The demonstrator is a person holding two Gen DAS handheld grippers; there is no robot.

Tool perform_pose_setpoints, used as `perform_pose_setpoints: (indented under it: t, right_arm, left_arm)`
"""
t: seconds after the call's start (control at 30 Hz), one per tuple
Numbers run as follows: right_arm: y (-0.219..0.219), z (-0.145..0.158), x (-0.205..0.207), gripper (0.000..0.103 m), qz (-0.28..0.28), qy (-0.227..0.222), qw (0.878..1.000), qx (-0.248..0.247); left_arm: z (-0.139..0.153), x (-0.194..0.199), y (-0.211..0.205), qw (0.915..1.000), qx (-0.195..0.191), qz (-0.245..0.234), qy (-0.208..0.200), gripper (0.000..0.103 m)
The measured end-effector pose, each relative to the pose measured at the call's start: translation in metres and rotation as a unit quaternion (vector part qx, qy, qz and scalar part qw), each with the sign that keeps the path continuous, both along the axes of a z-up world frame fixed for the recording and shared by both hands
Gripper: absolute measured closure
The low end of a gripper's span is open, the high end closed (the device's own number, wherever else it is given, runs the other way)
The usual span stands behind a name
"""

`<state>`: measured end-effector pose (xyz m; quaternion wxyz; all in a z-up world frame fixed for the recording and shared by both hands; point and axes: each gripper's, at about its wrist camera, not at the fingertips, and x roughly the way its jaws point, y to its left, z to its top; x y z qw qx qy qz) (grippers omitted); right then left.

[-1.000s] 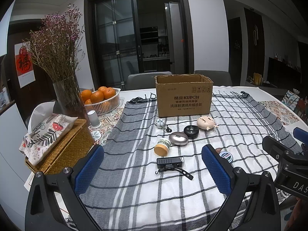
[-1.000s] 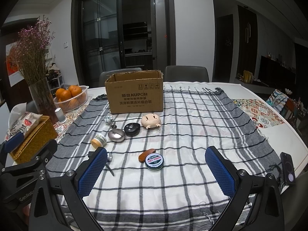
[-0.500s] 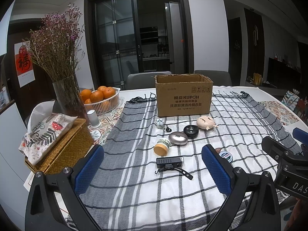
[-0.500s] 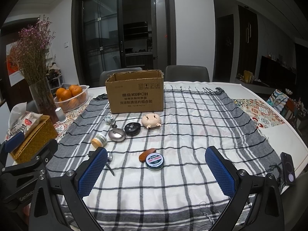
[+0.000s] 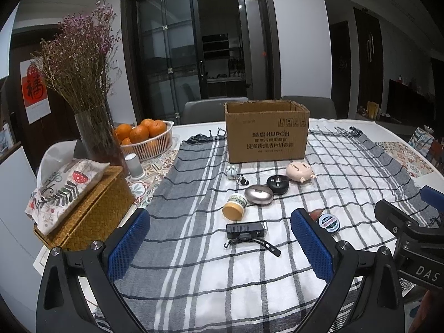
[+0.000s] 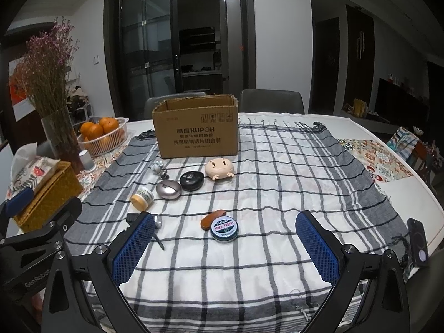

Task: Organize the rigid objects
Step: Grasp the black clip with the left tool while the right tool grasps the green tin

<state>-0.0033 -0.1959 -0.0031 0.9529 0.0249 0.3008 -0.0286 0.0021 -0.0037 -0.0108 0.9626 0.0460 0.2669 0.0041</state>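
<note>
An open cardboard box stands at the back of a checked cloth. In front of it lie a pink doll head, a black round case, a silver oval case, a small jar on its side, a black clip device with a strap, a round tin and a brown oblong piece. My left gripper is open above the near cloth. My right gripper is open too, just short of the tin.
A wicker tissue box, a glass vase of dried flowers and a basket of oranges stand at the left. A phone lies by the right table edge. Chairs stand behind the box.
</note>
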Motion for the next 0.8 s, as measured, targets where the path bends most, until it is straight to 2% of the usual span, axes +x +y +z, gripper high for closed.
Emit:
perform_pose_setpoints:
  t: [0.53, 0.8]
  right_arm:
    - [-0.004, -0.054, 0.051, 0.001, 0.015, 0.049, 0.999, -0.017]
    - [0.000, -0.078, 0.075, 0.007, 0.024, 0.081, 0.996, -0.030]
  left_arm:
    - [-0.052, 0.050, -0.009, 0.9975, -0.001, -0.013, 0.070, 0.001]
    - [-0.074, 0.076, -0.012, 0.9948, -0.004, -0.018, 0.101, 0.001]
